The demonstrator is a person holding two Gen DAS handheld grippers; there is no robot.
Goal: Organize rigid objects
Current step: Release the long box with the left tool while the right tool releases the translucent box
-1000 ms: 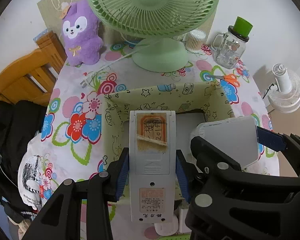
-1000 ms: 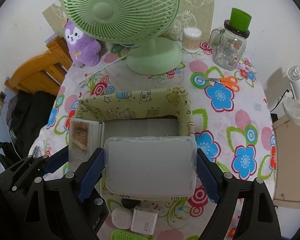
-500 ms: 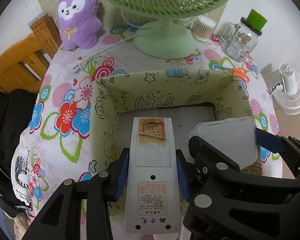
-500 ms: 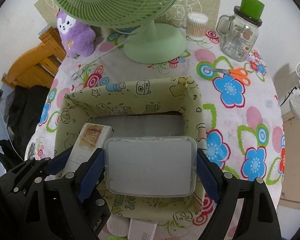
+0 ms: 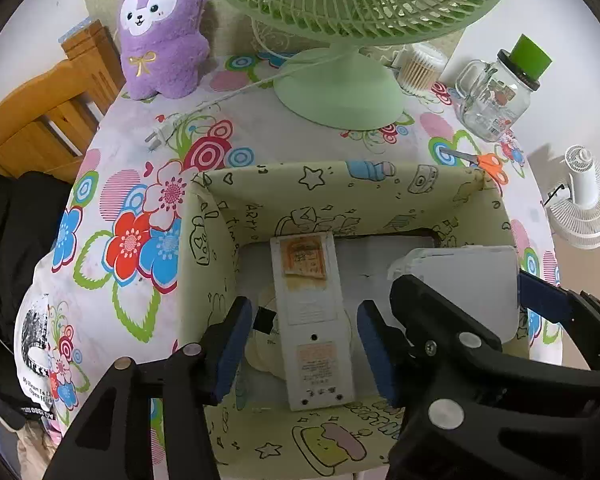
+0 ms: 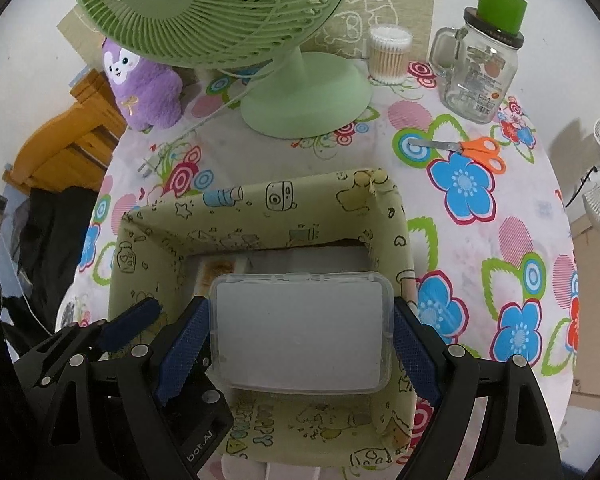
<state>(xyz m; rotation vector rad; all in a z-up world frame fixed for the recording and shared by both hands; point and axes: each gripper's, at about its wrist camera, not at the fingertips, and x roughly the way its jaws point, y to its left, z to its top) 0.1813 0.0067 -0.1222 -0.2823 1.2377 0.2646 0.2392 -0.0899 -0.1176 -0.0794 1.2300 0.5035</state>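
Left gripper poised over the patterned storage box, jaws opening, blue pads now clear of both long edges of the white remote. Remote lying face-down inside the box, between the pads yet untouched by them, top end toward 12 o'clock, lower end propped against the near wall at 6 o'clock. Worn orange label visible on its upper back.

Right gripper spread wide and clamped on the clear plastic case, one pad pressed to each short side. Case held flat above the right half of the box, at 3 o'clock of the remote; whether it touches the floor of the box cannot be told.

On the floral tablecloth: green desk fan at 12 o'clock of the box, purple plush toy at 11 o'clock, glass jar with green lid and cotton swab tub at 1 o'clock, orange-handled scissors at 2 o'clock
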